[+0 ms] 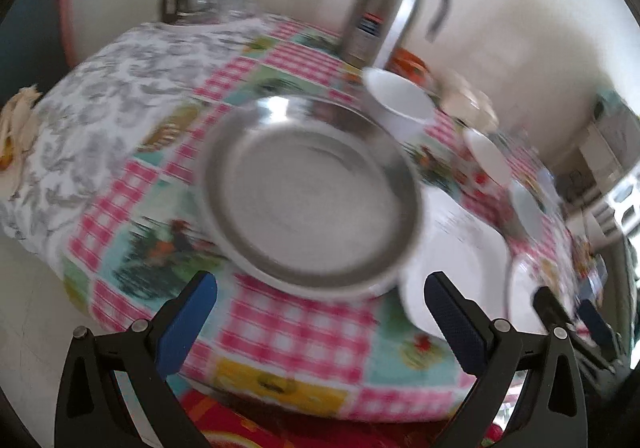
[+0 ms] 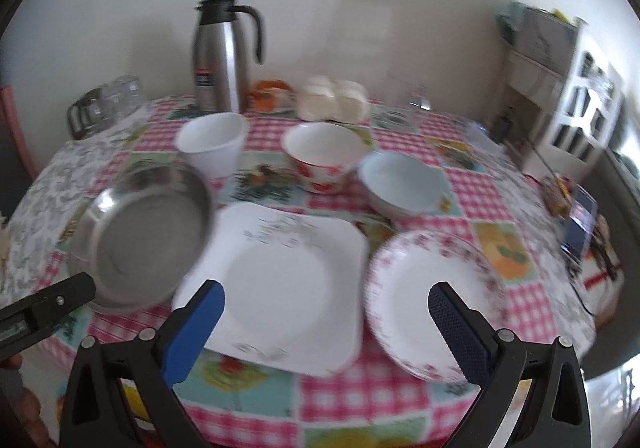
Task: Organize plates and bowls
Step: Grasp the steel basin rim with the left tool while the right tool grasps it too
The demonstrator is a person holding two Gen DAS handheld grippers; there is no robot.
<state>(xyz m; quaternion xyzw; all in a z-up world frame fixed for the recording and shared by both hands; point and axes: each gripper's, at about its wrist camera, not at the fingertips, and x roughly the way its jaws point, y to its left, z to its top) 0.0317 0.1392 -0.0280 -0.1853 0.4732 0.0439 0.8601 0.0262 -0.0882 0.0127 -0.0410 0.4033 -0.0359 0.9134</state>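
Left gripper [image 1: 320,302] fingers wide apart, holding nothing; steel plate [image 1: 310,194] sits just ahead, centred between them. Right gripper [image 2: 326,306] likewise spread and empty (frames blurred), square white plate [image 2: 280,272] between its fingers, floral plate [image 2: 424,288] at the right finger. Farther back on the surface [image 2: 472,184]: white cup [image 2: 212,148], two bowls, thermos [image 2: 220,56].

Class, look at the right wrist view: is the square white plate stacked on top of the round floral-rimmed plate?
No. The square white plate lies flat on the tablecloth beside the round floral-rimmed plate, not on it.
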